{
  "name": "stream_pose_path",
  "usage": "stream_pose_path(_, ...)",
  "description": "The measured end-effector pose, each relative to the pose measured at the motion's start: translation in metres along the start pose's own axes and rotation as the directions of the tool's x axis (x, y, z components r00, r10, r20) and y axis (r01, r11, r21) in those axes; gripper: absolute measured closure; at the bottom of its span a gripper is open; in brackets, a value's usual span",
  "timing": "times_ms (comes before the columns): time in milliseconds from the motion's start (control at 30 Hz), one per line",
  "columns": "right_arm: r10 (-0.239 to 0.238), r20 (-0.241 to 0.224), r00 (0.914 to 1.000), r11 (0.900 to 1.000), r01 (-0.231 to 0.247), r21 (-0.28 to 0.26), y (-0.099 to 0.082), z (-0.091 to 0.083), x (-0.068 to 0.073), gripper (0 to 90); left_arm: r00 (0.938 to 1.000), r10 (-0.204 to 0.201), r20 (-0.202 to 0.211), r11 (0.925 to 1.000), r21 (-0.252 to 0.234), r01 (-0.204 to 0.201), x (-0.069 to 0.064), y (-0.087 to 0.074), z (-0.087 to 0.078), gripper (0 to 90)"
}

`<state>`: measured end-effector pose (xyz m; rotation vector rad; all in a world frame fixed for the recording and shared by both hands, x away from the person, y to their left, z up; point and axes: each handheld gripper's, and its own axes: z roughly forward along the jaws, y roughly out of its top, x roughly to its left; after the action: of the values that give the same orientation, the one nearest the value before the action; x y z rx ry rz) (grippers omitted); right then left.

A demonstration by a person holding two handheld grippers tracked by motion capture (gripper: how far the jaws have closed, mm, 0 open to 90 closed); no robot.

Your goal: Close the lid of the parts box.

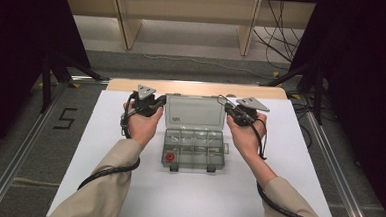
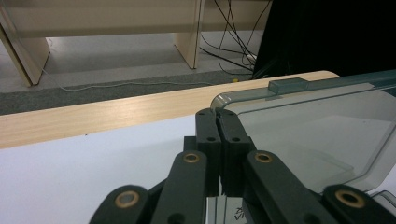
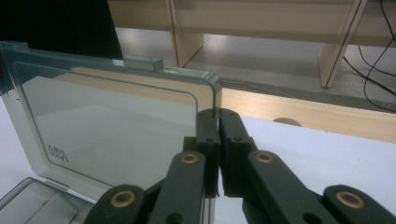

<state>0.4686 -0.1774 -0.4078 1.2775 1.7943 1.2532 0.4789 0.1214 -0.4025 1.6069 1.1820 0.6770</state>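
Note:
A clear grey plastic organiser box (image 1: 193, 153) lies on the white mat with its lid (image 1: 194, 113) standing upright behind the compartments. A red round part (image 1: 170, 157) sits in the front left compartment. My left gripper (image 1: 161, 103) is at the lid's left edge, and my right gripper (image 1: 227, 108) is at its right edge. In the left gripper view the jaws (image 2: 217, 116) are shut, with the lid's (image 2: 317, 135) corner edge running into the line between them. In the right gripper view the jaws (image 3: 218, 116) are shut on the lid's (image 3: 107, 126) edge the same way.
The white mat (image 1: 127, 185) covers a wooden table (image 1: 192, 88). Beyond the far edge are pale wooden furniture legs (image 1: 128, 25) and floor cables (image 1: 280, 33). Black curtains stand at both sides. A "5" (image 1: 65, 118) is marked on the floor at the left.

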Motion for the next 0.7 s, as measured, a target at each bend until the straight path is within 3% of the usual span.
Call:
stream_pose_path(400,0.004,-0.015,0.9999,1.0,-0.004,0.008,-0.0005,-0.0037,0.0011,88.2,1.0,0.006,0.001,0.9999,-0.01,-0.006,-0.0012,-0.0017,-0.0033,88.3)
stream_pose_path(700,-0.017,0.01,0.9998,0.9999,0.017,0.001,-0.0023,-0.0054,0.0016,88.2,1.0,0.006,0.003,0.9998,-0.018,-0.006,-0.0028,-0.0035,-0.0068,88.3)
